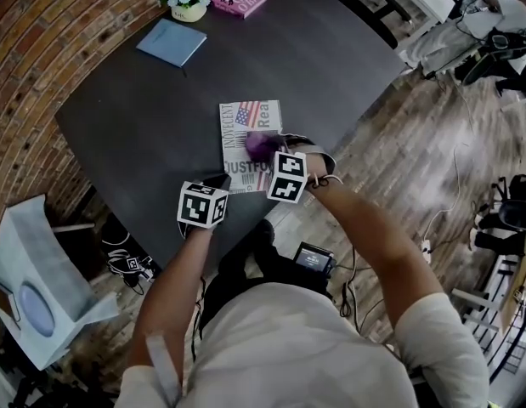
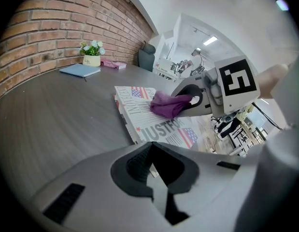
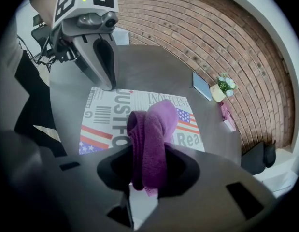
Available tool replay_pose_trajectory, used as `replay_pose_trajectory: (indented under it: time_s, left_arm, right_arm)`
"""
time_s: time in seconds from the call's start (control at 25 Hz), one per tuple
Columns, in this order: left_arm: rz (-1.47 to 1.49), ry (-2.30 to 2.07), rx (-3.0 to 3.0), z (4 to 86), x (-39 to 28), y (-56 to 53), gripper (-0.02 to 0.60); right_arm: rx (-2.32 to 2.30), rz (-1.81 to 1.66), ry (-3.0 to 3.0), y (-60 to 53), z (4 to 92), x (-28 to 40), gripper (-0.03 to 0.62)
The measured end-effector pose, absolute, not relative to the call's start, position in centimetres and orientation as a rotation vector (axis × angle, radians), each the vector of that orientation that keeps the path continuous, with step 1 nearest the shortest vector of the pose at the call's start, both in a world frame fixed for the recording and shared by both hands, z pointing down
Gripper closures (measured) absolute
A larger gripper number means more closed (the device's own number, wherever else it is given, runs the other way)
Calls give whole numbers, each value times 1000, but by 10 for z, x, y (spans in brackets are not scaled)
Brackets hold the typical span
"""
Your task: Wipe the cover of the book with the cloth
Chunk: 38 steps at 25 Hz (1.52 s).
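Soft, limp cloth [image 3: 150, 129] clamped by right tongs [image 3: 149, 170], resting on book [image 3: 106, 115], flat mid-tabletop [image 3: 154, 66]; left tongs [image 3: 107, 82] closed, empty, at book corner. Glossy cover prob. slides: pin edge.

Pale shirt [image 1: 279, 347], grey marker-cubed grippers [image 1: 220, 180]

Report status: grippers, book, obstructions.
Right gripper shut on purple cloth, cloth on book cover. Left gripper shut, empty, tip at book's near corner. Nothing else on cover.
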<state>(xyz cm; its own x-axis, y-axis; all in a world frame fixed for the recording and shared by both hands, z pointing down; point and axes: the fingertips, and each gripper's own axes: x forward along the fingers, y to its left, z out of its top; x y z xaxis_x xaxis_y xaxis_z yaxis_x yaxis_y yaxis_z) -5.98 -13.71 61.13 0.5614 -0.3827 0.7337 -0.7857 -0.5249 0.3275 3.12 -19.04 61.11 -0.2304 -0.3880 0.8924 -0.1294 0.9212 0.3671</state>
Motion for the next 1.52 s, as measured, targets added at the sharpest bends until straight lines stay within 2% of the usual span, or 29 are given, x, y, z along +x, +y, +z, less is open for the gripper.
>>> replay_pose_trajectory:
  time_s: [0.88, 1.52]
  left_arm:
    - [806, -914, 2171, 612, -60, -137, 574]
    - [774, -883, 2194, 598, -59, -133, 574]
  right_arm:
    - [411, -179, -1869, -127, 608, 29, 488]
    - [231, -52, -1955, -64, 600, 29, 488]
